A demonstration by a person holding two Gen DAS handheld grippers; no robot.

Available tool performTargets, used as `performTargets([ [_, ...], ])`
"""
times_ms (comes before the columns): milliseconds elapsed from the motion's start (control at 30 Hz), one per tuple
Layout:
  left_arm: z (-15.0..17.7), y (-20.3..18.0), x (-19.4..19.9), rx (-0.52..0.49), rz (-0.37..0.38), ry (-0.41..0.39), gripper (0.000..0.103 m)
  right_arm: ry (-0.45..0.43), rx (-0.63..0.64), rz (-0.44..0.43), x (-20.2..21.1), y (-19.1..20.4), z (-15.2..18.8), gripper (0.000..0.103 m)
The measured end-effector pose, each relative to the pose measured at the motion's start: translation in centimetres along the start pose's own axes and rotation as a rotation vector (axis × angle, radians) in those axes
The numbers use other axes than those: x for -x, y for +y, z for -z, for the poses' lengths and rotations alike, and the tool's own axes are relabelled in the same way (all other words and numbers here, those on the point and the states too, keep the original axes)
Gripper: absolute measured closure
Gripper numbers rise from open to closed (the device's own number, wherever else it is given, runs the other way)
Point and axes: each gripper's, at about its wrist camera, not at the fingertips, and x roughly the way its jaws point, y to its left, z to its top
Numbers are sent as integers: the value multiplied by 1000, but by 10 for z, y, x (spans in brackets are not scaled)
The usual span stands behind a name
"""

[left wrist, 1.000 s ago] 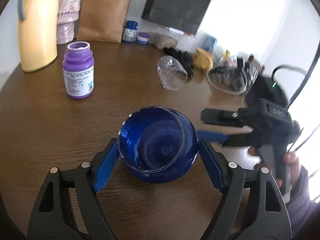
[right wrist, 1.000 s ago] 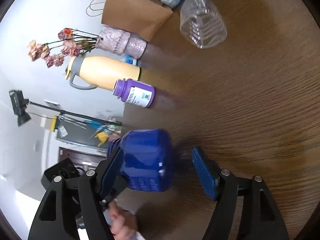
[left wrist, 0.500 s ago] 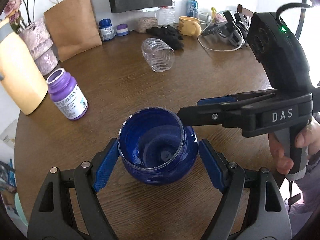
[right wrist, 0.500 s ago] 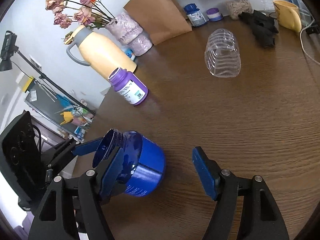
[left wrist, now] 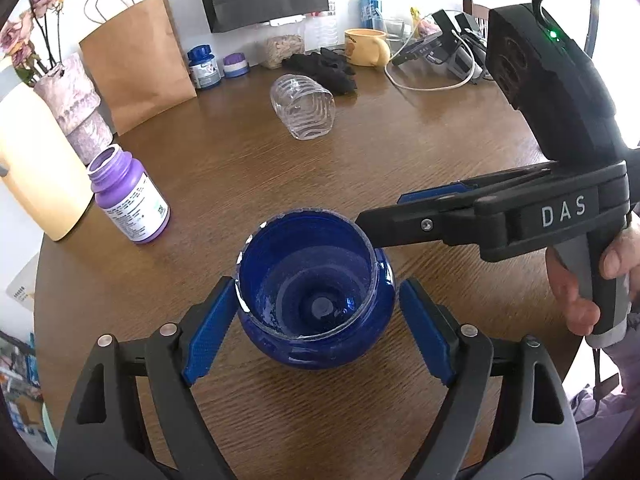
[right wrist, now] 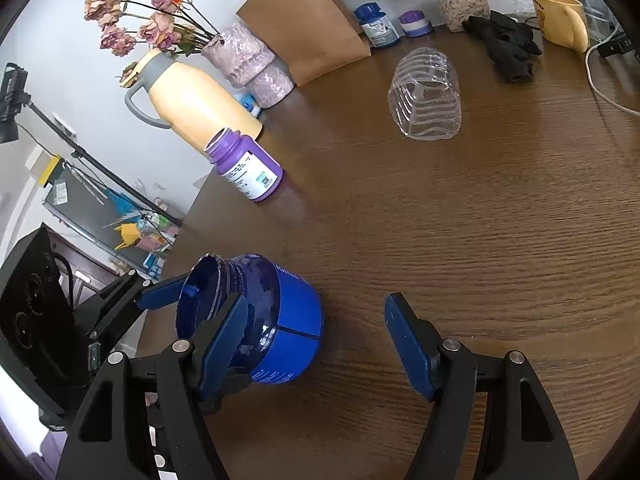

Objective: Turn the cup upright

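Note:
The blue cup (left wrist: 316, 300), a wide-mouthed jar, stands nearly upright on the brown table, mouth up; it also shows in the right wrist view (right wrist: 260, 320). My left gripper (left wrist: 316, 332) is open with a finger on each side of the cup, small gaps showing. My right gripper (right wrist: 316, 344) is open beside the cup; its left finger (right wrist: 220, 340) rests against the cup's rim, and it shows in the left wrist view (left wrist: 420, 216) at the cup's right.
A clear plastic cup (left wrist: 304, 106) lies on its side mid-table. A purple bottle (left wrist: 128, 200) and yellow jug (right wrist: 188, 100) stand left. A paper bag (left wrist: 136, 60), vase, small jars, black gloves (left wrist: 328, 66), yellow mug and cables line the back.
The blue cup has turned from lying on its side to nearly upright. The right gripper swung round from a tilted view to level beside the cup.

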Motion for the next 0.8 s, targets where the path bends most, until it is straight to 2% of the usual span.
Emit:
performTargets([
  [100, 1, 1, 1, 10, 11, 2, 22, 1, 5, 1, 1, 3, 2, 28],
  [233, 6, 3, 4, 16, 0, 3, 8, -15, -10, 9, 6, 1, 1, 28],
  [300, 9, 2, 8, 17, 3, -12, 8, -21, -11, -5, 12, -1, 1, 28],
  [400, 13, 4, 18, 49, -12, -34, 4, -41, 6, 28, 22, 2, 0, 28],
  [467, 16, 7, 27, 87, -23, -54, 3, -52, 24, 56, 29, 4, 1, 21],
  [500, 18, 9, 33, 108, -23, -68, 3, -57, 34, 65, 32, 5, 2, 21],
  [533, 22, 10, 42, 130, -32, -86, 0, -65, 54, 74, 37, 8, 4, 21],
  [800, 48, 4, 96, 266, -145, -196, 0, -88, 204, 116, 70, 35, 31, 20],
])
